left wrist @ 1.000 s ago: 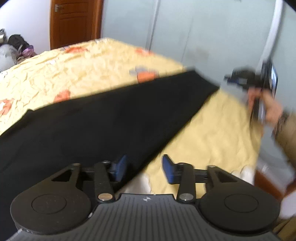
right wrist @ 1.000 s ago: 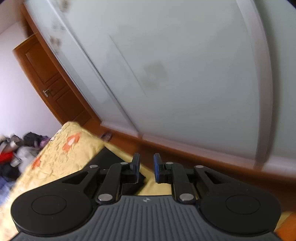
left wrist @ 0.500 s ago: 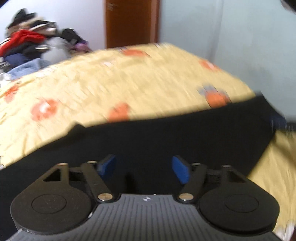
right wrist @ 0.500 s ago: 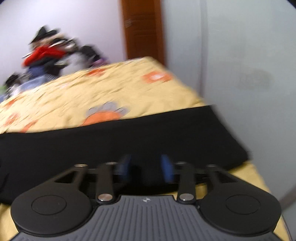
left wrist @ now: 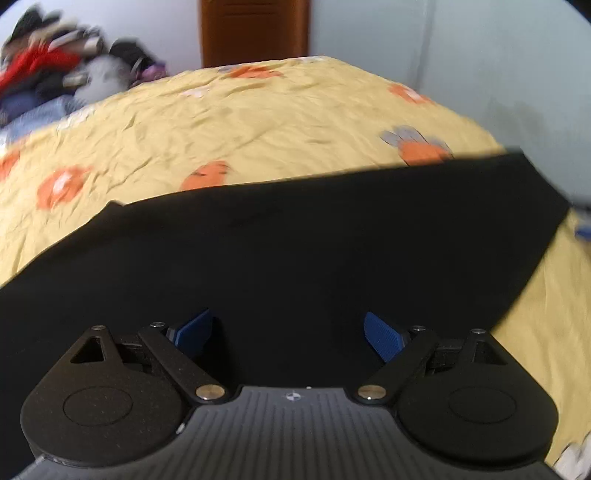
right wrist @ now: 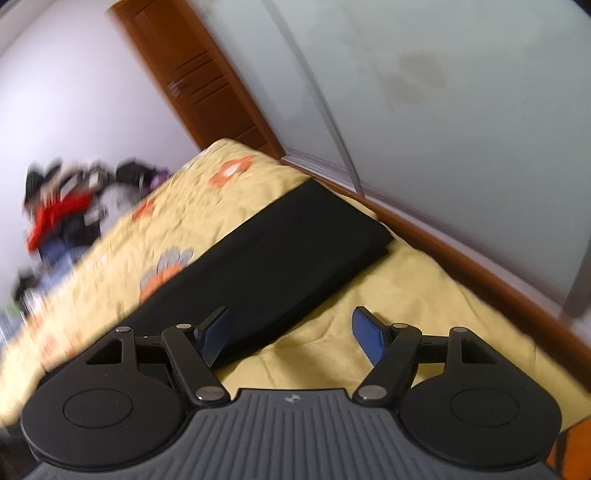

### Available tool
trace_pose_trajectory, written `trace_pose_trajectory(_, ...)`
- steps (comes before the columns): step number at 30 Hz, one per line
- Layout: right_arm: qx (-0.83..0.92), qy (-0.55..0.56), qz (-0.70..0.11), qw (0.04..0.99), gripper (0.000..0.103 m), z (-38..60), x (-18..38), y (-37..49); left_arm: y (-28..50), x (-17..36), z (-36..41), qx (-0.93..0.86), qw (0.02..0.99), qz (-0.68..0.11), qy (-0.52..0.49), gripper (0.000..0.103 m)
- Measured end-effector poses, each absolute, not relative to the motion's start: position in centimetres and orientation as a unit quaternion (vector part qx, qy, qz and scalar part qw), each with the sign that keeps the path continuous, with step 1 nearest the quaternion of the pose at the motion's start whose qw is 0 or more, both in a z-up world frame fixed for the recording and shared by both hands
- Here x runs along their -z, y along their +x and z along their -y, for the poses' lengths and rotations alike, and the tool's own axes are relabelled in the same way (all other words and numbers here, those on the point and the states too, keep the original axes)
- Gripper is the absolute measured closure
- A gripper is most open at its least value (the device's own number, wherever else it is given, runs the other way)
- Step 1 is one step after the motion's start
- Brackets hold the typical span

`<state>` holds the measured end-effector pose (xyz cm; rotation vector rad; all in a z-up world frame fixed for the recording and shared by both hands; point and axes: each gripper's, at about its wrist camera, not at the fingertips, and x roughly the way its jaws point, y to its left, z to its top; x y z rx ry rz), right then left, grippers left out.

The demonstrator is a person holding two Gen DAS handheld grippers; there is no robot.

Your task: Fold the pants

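One pair of black cloth pants (left wrist: 295,251) lies flat on a bed under a crumpled yellow sheet with orange flower prints (left wrist: 258,122). In the left wrist view the pants fill the middle and lower band of the frame, running from the lower left edge up to a squared end at the upper right. In the right wrist view they run diagonally from the lower left towards the centre right (right wrist: 280,254), ending in a neat straight end where two layers seem to lie stacked.

Judging by that long narrow shape and the doubled end, the pants look already folded lengthwise, leg on leg. What is left, I judge, is folding the strip across its length.

The left gripper (left wrist: 288,332) hangs over the black cloth with its two blue-padded fingers wide apart and still opening; cloth lies beneath them, but nothing is pinched. The right gripper (right wrist: 290,334) is spread too, straddling the near edge of the pants: its left pad sits over the cloth, its right pad over bare sheet, gripping nothing.

Also in view: one brown wooden door (left wrist: 255,31) at top centre, one heap of mixed clothes (left wrist: 55,74) at upper left, and pale wardrobe panels (right wrist: 443,110).
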<state>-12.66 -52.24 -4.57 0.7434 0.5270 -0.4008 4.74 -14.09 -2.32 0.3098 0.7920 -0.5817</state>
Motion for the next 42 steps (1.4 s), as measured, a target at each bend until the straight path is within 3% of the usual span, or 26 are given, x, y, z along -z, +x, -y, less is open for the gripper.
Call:
trace_pose_trajectory(6, 0.185, 0.415, -0.202, 0.868, 0.031, 54.6, 6.0, -12.1, 2.3, 2.5, 15.2, 0.314, 0.862, -0.355, 0.182, 0.010)
trace_pose_trajectory(14, 0.194, 0.481, -0.133, 0.844, 0.035, 56.6, 7.1, -12.1, 2.6, 2.6, 15.0, 0.300, 0.861, -0.382, 0.148, 0.003)
trace_pose_trajectory(16, 0.200, 0.481, -0.135, 0.843, 0.060, 56.8, 7.2, -11.7, 2.4, 2.5, 15.1, 0.298, 0.864, -0.378, 0.152, 0.003)
trace_pose_trajectory(19, 0.197, 0.495, -0.135, 0.835, 0.082, 57.5, 7.9, -11.7, 2.4, 2.5, 15.1, 0.296, 0.865, -0.376, 0.152, 0.003)
trace_pose_trajectory(21, 0.195, 0.496, -0.134, 0.835, 0.091, 57.5, 8.0, -11.7, 2.7, 2.2, 15.0, 0.296, 0.865, -0.379, 0.145, 0.006)
trace_pose_trajectory(25, 0.194, 0.441, -0.134, 0.866, 0.092, 56.4, 6.4, -11.5, 3.7, 1.2, 14.2, 0.287, 0.874, -0.378, 0.102, 0.006)
trace_pose_trajectory(31, 0.147, 0.350, -0.142, 0.914, 0.093, 53.0, 2.8, -10.1, 6.6, 0.6, 12.0, 0.300, 0.851, -0.428, -0.039, 0.006)
trace_pose_trajectory(36, 0.042, 0.250, -0.167, 0.953, 0.093, 45.9, 0.1, -7.5, 8.5, 1.3, 10.7, 0.306, 0.817, -0.464, -0.152, 0.004)
trace_pose_trajectory(42, -0.081, 0.202, -0.218, 0.951, 0.093, 38.4, 0.7, -5.0, 11.1, 3.2, 11.2, 0.346, 0.727, -0.513, -0.297, 0.004)
